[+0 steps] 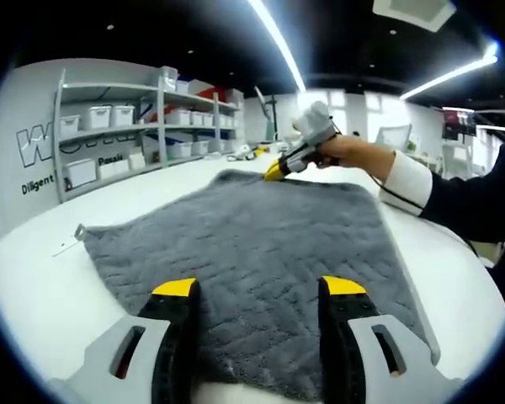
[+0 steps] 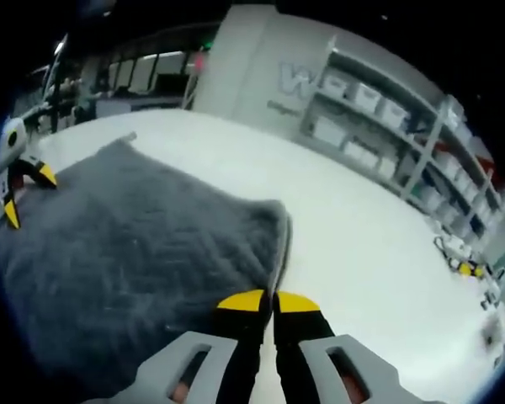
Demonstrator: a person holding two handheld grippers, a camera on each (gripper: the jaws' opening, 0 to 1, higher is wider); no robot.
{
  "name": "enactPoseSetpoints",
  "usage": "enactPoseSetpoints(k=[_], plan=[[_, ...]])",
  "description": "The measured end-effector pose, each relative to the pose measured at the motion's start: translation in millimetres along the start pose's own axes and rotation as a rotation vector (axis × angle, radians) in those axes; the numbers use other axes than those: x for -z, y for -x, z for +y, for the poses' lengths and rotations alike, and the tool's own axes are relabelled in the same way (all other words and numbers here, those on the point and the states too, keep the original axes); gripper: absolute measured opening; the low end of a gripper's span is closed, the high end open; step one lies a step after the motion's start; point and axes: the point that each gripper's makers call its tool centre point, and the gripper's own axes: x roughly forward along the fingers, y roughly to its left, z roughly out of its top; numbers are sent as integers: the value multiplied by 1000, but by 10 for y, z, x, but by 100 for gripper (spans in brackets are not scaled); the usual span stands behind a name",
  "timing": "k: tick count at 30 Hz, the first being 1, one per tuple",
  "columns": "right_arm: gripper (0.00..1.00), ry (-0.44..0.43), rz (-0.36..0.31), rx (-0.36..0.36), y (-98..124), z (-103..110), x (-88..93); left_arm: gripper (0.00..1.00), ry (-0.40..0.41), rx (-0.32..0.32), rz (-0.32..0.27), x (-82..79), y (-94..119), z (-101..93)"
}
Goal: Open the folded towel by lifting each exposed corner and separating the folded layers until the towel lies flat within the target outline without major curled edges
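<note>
Right tongs pinched together at towel edge, left tongs apart above it; risk of dragging towel askew across desk.

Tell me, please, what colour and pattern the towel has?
The towel is dark grey with a stitched zigzag pattern, clearest in the left gripper view.

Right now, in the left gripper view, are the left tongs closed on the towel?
No: the left tongs stand wide open above the grey towel, with plain towel showing between the two yellow tips.
</note>
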Motion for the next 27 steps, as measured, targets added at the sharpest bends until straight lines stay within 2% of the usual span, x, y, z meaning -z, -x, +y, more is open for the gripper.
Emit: enactPoseSetpoints(k=[7,13,16,18,21,27], plan=[[0,14,-47,37,137,57,-151,56,10,-6,-1,1,6,-2],[0,17,-58,46,205,209,-183,56,22,-7,-3,2,4,-18],[0,42,-89,83,273,274,-294,57,30,-7,-5,-5,0,-4],[0,52,-109,73,270,323,-388,57,35,-8,-6,-7,2,-1],[0,120,-126,88,255,382,-506,57,42,-7,-8,-8,8,-16],[0,213,-114,59,226,653,-541,56,45,-9,-7,-14,14,-5]])
